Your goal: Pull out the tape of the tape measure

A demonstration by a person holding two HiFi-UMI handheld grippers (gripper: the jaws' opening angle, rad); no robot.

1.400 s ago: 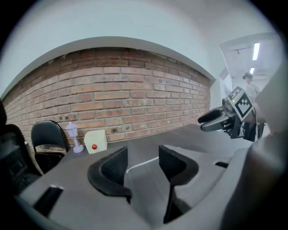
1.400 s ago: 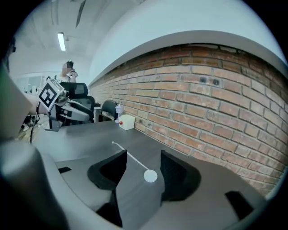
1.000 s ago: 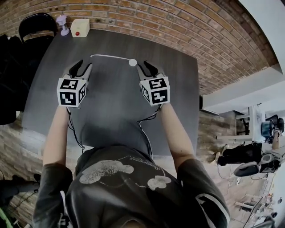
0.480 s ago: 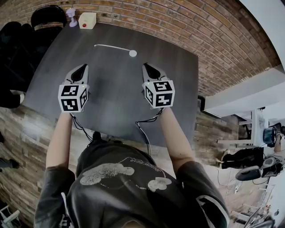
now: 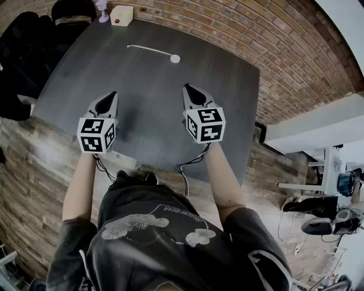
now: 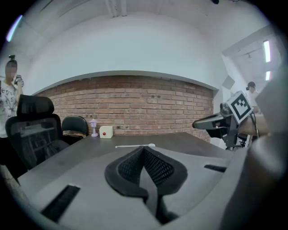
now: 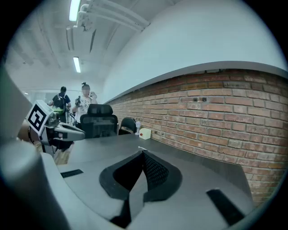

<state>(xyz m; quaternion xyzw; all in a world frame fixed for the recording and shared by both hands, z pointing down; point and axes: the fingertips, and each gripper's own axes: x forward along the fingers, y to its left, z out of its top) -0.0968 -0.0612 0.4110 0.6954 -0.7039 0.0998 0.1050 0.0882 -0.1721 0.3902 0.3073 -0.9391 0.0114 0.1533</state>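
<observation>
The tape measure lies at the far side of the dark table (image 5: 148,122). Its round white case (image 5: 175,58) has a thin white tape (image 5: 147,49) drawn out to the left. Both grippers hover well short of it, over the near half of the table. My left gripper (image 5: 108,96) is shut with nothing in it, and so is my right gripper (image 5: 189,89). In the left gripper view the tape (image 6: 132,146) shows as a pale line just beyond the closed jaw tips (image 6: 144,148), with the right gripper (image 6: 211,121) at the right.
A cream box with a red button (image 5: 121,15) and a small lilac lamp (image 5: 103,5) stand at the table's far edge. Black office chairs (image 5: 71,14) stand beyond the far left corner. A brick wall (image 7: 225,112) runs along the right side. People stand in the background (image 7: 85,96).
Both grippers have drawn back from the ends of the tape measure toward the near edge of the table. Their jaws, open a second ago, are now closed on nothing.
</observation>
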